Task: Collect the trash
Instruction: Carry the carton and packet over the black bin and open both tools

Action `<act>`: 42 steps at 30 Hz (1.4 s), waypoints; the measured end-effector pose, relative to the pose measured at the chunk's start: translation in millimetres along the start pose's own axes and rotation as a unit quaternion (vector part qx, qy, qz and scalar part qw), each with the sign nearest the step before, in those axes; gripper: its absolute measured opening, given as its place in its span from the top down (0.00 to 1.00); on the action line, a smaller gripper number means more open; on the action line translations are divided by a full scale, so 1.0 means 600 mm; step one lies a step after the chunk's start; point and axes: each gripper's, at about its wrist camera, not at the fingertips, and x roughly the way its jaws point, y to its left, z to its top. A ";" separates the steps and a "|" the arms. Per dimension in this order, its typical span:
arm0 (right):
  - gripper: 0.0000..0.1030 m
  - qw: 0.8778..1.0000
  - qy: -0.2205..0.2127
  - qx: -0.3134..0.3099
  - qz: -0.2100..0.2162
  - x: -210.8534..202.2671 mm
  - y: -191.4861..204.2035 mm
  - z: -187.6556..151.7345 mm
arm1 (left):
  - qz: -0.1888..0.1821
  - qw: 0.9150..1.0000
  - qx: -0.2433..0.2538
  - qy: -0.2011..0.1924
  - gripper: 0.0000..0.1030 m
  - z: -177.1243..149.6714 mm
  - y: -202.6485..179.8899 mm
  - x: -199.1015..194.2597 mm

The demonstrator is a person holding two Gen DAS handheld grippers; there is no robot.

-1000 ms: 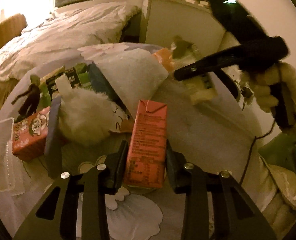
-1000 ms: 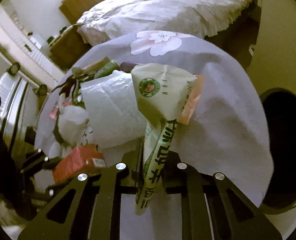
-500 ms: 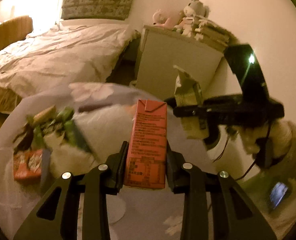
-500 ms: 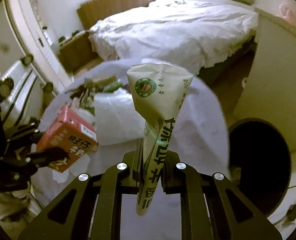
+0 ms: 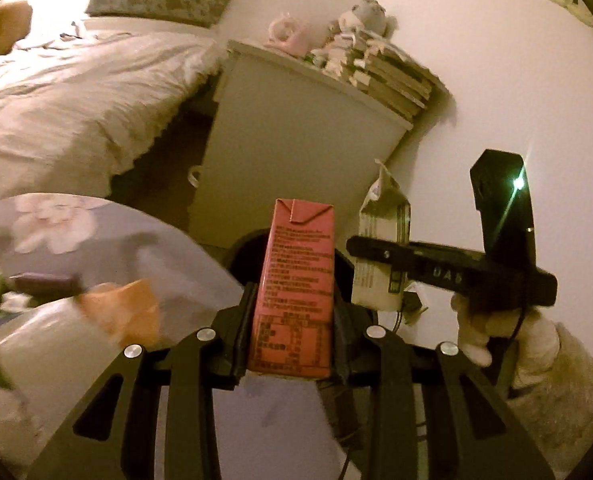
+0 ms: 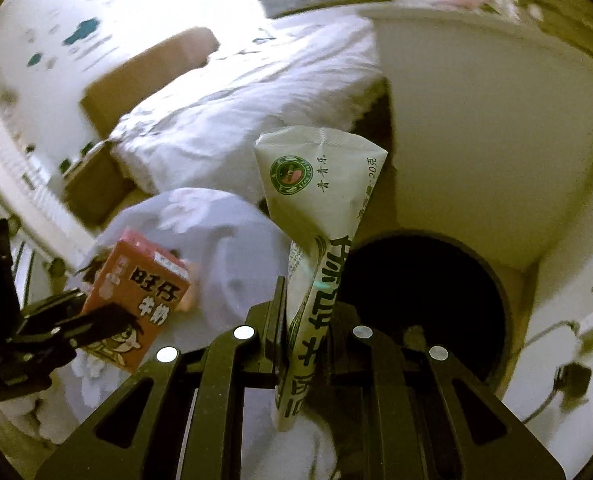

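Red carton (image 5: pixel 294 292), wrapper (image 6: pixel 316 216) lifted off table, toward bin (image 6: pixel 424 296)

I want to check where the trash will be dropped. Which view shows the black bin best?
The right wrist view: the black bin shows its open round mouth beside the white wrapper. In the left wrist view only slivers of its dark rim show behind the red carton.

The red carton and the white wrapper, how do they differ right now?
The red carton is a stiff, box-shaped pack; the white wrapper is a limp, crumpled packet. The carton sits in the left tongs, the wrapper in the right tongs. The carton bears black print on red, the wrapper green print on white. Both are clamped upright near the black bin.
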 end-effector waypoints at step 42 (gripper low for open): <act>0.31 0.986 0.080 0.116 -0.086 0.143 -0.162 -0.077 | 0.006 0.992 -0.032 0.126 0.44 0.016 0.001 0.242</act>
